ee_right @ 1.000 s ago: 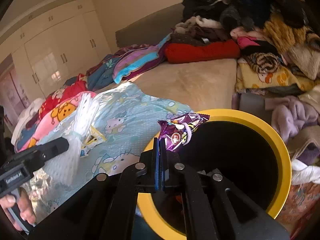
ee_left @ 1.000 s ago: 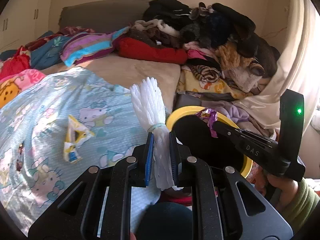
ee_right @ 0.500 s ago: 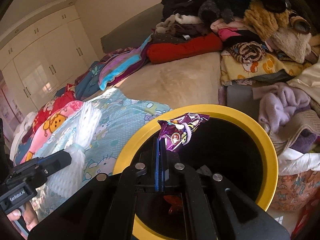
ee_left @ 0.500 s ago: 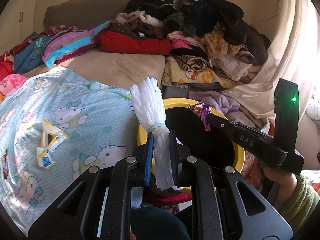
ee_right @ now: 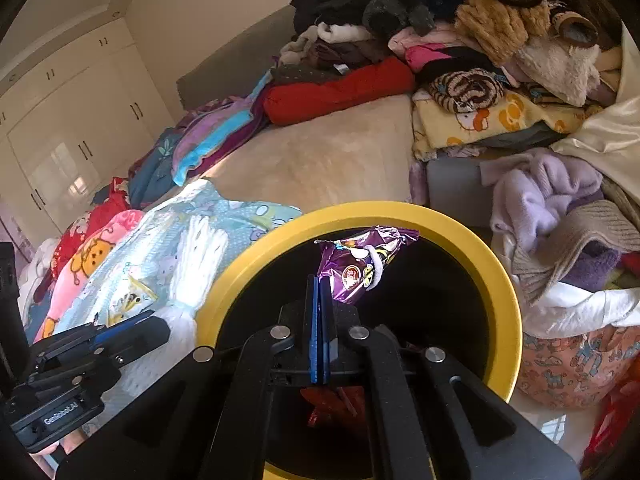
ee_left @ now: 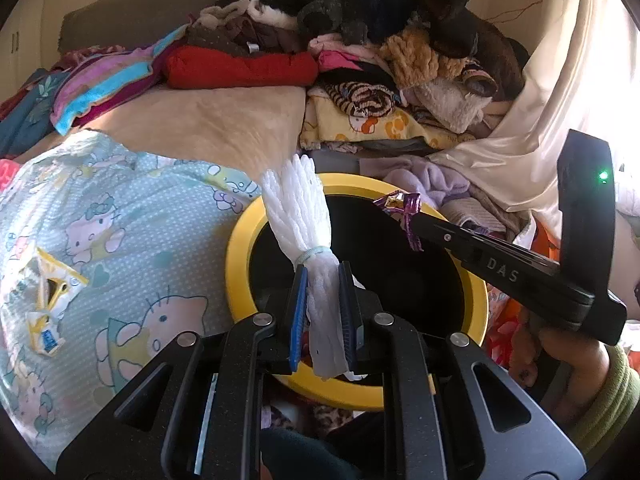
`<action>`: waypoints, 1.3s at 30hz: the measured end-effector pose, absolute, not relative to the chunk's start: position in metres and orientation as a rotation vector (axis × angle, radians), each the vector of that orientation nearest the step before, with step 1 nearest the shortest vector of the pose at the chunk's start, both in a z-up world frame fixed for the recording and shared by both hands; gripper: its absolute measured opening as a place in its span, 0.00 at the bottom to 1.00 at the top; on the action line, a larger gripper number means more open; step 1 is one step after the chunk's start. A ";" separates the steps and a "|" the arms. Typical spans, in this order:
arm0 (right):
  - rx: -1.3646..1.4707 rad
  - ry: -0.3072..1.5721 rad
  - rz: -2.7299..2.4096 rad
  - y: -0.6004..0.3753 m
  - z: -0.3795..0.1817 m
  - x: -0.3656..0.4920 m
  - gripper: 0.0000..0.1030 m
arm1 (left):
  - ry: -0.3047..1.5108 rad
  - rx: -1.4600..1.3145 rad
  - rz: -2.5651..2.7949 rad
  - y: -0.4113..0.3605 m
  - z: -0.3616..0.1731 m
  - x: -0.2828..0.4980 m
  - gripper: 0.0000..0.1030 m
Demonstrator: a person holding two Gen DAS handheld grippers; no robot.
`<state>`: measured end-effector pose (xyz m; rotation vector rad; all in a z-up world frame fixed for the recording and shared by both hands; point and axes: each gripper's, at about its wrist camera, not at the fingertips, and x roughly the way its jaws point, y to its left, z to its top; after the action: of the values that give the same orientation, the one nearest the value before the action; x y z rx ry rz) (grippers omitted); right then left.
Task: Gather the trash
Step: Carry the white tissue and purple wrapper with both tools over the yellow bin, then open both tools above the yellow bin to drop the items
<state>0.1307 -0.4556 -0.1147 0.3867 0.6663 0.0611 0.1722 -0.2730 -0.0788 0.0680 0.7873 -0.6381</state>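
**Two pieces of trash held over the yellow bin**

At the far left of the left wrist view, a torn yellow wrapper [ee_left: 44,300] is seen lying on the blue cartoon quilt [ee_left: 132,216]; its print is too small to be read. Further right, a white foam net [ee_left: 308,236] is clamped between the blue pads of the left gripper [ee_left: 323,312]. Its long axis is upright, tilted slightly to the left, with the fanned end pointing up and away and a pale band around its waist. The lower end is cut off behind the gripper body. The net is held above the near-left rim of the yellow bin [ee_left: 236,264], beside the bed.

To the right, the right gripper [ee_right: 319,316] is shut tight on a corner of a purple wrapper [ee_right: 360,264], which juts up and to the right over the bin's dark mouth. Little can be made out inside the bin; only something red [ee_right: 332,404] is glimpsed below the fingers, partly hidden. At the right edge of the left wrist view, a hand [ee_left: 568,364] in a green sleeve is partly cut off.
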 end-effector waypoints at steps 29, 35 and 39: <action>0.428 0.681 0.016 -0.469 -0.123 0.133 0.38 | 0.816 -0.021 -0.602 -0.268 -0.093 0.200 0.87; 0.393 0.651 0.015 -0.454 -0.113 0.131 0.53 | 0.760 -0.036 -0.550 -0.242 -0.079 0.192 0.89; 0.370 0.629 0.015 -0.443 -0.105 0.130 0.62 | 0.736 -0.049 -0.501 -0.221 -0.073 0.187 0.89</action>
<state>0.1304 -0.4429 -0.1055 0.3705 0.6294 0.0149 0.1875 -0.2207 -0.0726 -0.0491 0.7364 -0.5010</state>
